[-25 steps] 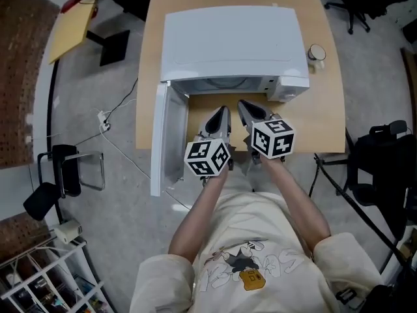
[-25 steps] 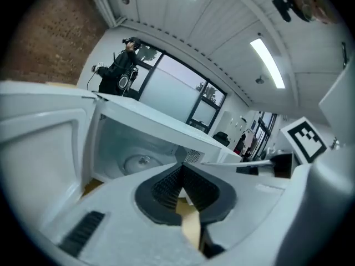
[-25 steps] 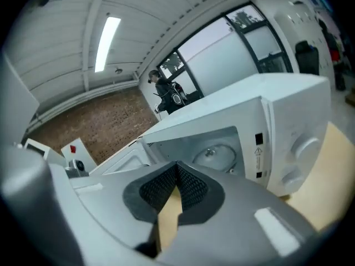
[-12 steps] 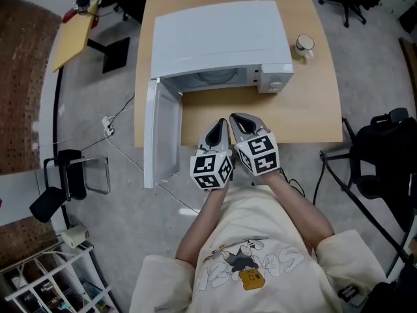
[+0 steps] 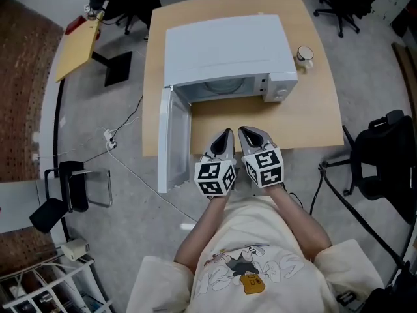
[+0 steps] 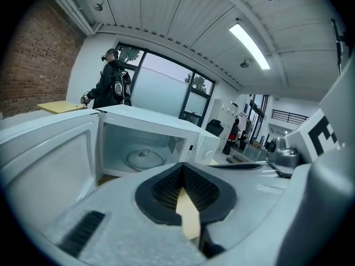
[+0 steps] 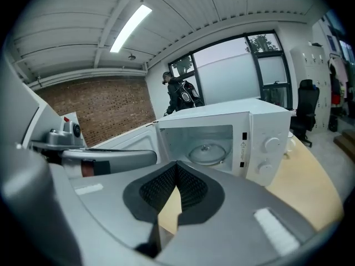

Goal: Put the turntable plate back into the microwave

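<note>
Inside, round glass plate [image 7: 208,153]; boxy microwave [image 5: 225,44]

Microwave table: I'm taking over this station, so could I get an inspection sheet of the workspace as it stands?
Surface: wooden table, carrying the microwave and a mug.
Job's things: white microwave, door swung open; glass turntable plate lying inside the cavity.
Clutter: one mug beside the microwave.
Grippers: left gripper and right gripper both shut and empty, side by side at the table's near edge.
Cables: one cable trailing over the floor left of the table.
Surroundings: office chair behind the table; a person standing in the background.
</note>
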`<state>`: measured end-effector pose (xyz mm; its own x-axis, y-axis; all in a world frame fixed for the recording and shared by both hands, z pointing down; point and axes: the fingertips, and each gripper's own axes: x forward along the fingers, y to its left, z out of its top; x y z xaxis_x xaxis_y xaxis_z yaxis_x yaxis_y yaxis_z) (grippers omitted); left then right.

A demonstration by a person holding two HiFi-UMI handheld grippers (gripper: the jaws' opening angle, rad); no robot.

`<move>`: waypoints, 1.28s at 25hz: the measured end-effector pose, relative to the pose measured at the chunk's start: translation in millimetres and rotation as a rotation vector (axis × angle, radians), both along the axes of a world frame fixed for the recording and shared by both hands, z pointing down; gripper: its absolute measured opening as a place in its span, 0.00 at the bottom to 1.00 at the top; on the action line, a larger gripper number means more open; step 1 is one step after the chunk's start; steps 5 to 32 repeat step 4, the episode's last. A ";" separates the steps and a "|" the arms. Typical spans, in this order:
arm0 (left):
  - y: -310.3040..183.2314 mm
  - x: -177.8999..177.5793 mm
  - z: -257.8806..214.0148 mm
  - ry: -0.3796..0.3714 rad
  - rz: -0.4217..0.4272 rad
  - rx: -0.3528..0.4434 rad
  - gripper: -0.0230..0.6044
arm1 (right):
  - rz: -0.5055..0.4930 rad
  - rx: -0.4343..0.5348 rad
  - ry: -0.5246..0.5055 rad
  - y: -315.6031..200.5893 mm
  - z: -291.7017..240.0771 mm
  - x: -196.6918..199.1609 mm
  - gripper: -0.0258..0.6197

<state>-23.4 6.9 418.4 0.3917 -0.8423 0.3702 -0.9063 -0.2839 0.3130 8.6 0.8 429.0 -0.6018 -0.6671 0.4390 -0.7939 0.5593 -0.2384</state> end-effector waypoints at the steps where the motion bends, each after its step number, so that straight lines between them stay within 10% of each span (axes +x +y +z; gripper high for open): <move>1: 1.5 -1.7 -1.2 -0.001 0.004 0.004 0.04 | 0.003 0.008 0.004 0.4 -1.2 -2.1 0.05; 32: 7.6 -7.4 -1.8 -0.011 0.020 0.011 0.04 | 0.013 0.028 0.011 0.1 -3.0 -9.8 0.05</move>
